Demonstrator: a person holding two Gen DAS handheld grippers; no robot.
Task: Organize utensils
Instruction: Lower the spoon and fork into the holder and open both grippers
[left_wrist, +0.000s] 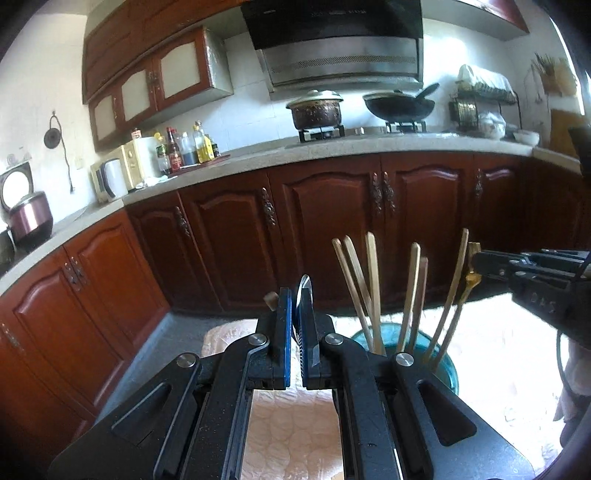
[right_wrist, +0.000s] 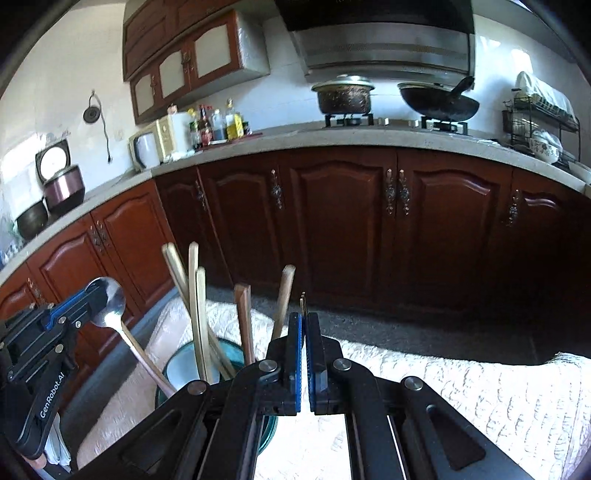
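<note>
The left hand-held gripper (left_wrist: 300, 295) has its blue pads clamped on a metal spoon (right_wrist: 110, 304): from the right wrist's view the shiny bowl sticks up past the fingertips while the pale handle slants down below them toward the cup. From its own camera only the spoon's thin edge shows between the pads.

The right hand-held gripper (right_wrist: 304, 321) is pressed together on something slim and brass-coloured (left_wrist: 472, 277), whose tip just pokes out above the pads; I cannot tell what kind of utensil it is.

Between the two grippers, a little below their fingertips, stands a teal cup (left_wrist: 448, 373) with a bundle of wooden chopsticks (left_wrist: 373, 280) fanning upward out of it. It sits just right of the left hand-held gripper and just left of the right one. The cup rests on a pale quilted cloth (right_wrist: 461, 384) spread over the tabletop under both grippers, part of it washed out by strong light.

Well beyond the fingertips runs a kitchen counter (left_wrist: 332, 149) over dark red cabinet doors (right_wrist: 340, 221), with a lidded pot (left_wrist: 316, 109) and a black wok (left_wrist: 400, 103) on the stove
</note>
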